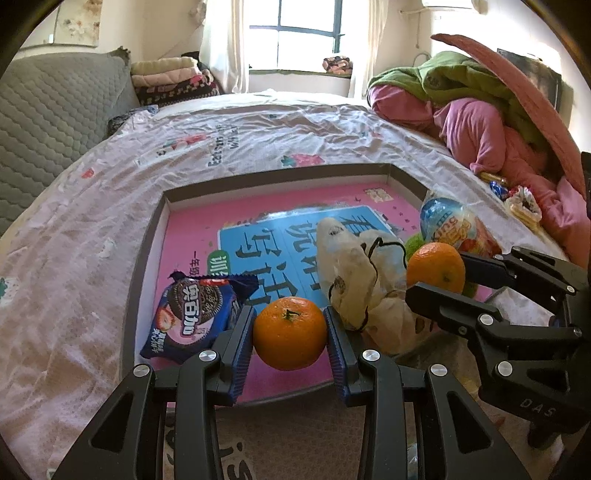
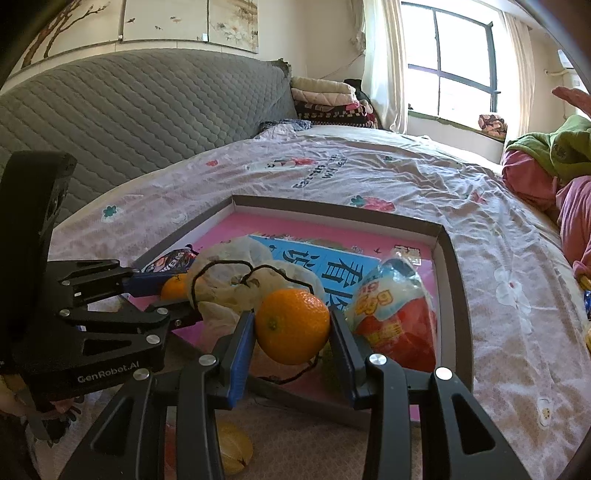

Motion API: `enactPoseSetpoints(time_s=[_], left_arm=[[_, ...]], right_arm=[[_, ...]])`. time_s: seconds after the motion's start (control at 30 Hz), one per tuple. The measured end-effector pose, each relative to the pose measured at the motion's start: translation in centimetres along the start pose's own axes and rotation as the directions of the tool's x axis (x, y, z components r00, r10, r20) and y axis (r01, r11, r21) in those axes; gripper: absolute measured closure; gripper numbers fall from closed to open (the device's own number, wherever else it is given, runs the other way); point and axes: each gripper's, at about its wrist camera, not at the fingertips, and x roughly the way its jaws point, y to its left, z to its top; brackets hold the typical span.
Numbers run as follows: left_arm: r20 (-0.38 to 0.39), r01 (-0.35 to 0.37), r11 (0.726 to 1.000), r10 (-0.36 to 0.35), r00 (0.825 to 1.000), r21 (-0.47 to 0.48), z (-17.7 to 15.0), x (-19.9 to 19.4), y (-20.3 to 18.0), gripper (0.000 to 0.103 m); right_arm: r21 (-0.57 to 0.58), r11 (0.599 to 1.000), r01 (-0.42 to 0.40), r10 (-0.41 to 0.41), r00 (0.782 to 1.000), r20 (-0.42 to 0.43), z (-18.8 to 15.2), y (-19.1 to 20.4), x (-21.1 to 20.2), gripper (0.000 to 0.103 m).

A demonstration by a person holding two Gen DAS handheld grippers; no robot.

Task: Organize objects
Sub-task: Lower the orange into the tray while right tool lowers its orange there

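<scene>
Over the tray's (image 1: 147,236) near edge, each gripper (image 1: 290,334) (image 2: 291,326) clamps an orange (image 1: 290,332) (image 2: 291,325).

Bed's got a pale floral sheet (image 1: 258,140) with little strawberry prints and some lettering on it, pretty wrinkled. Left side of the frame is a big grey quilted headboard (image 2: 129,110), with a stack of folded blankets (image 1: 173,79) tucked beside it near the top. Behind that, a window (image 2: 458,62) with dark frames and white curtains (image 1: 221,40), lots of daylight coming in, plus a small bundle on the sill. Over on the right edge there's a heap of bedding: green quilt (image 1: 461,77) on top of a pink one (image 1: 476,129). Upper left in the right wrist view shows painted wall panels (image 2: 184,18) with branches and flowers.
</scene>
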Motion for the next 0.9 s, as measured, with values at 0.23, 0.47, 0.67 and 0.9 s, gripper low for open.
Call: enactPoseSetpoints(time_s=[0.23,0.47,0.67,0.9], left_arm=[[-0.005,0.006,1.000,-0.006,1.000,-0.007,-0.1,0.3,0.1,0.065],[-0.013,0.025,1.000,-0.025,1.000,-0.017,-0.1,0.5,0.1,0.065],[-0.029,0.060,0.997,-0.061,0.998,-0.046,0.1,1.0,0.5,0.065],[-0.046,0.086,0.994,-0.090,0.995,-0.072,0.2,1.3,0.9,0.065]], right_arm=[[0.001,1.000,0.001,-0.001,1.000,-0.028,-0.2,-0.1,0.8,0.062],[0.008,1.000,-0.005,0.006,0.999,-0.051,-0.3,-0.3,1.3,0.062],[0.012,1.000,0.004,-0.003,0.998,-0.058,-0.3,-0.1,1.3,0.062],[0.012,1.000,0.011,-0.010,0.998,-0.063,-0.2,0.0,1.1,0.062]])
